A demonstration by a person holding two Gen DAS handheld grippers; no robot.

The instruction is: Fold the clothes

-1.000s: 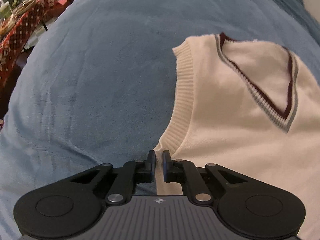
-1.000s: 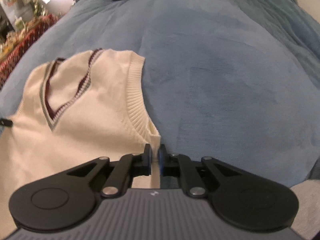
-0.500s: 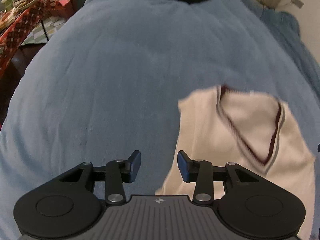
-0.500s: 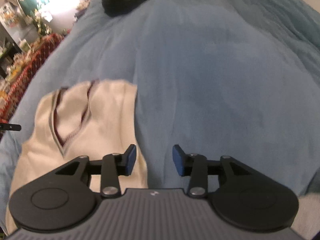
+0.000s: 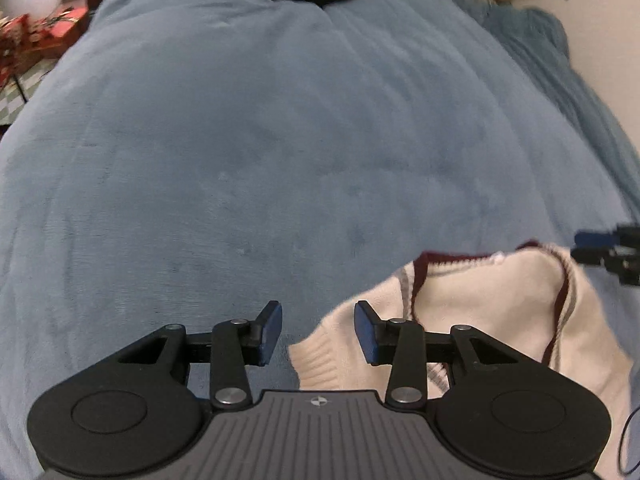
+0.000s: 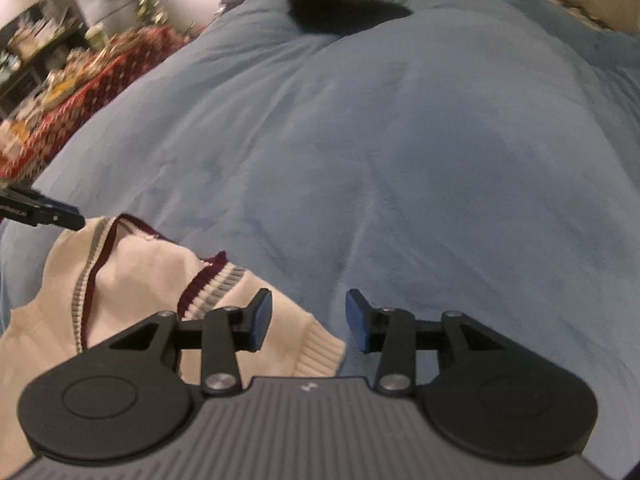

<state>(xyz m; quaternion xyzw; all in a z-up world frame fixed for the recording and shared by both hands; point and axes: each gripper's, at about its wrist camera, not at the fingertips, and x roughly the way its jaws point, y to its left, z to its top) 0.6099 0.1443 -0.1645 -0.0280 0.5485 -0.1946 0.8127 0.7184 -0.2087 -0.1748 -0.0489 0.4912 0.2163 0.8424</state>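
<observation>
While the cream vest (image 5: pixel 492 320) lies on the blue blanket (image 5: pixel 280 160), both claws are spread apart and pinch nothing. The left gripper (image 5: pixel 318 330) hangs just past the vest's ribbed left corner, with that corner peeking into the gap between its jaws. The right gripper (image 6: pixel 308 320) sits the same way at the other ribbed corner. Each claw seems to be at its own side so the two can fold the vest evenly. The neck with its dark red stripe points away, toward the far end of the bed. A black thing (image 6: pixel 340 12) lies far off, well apart from the vest.
</observation>
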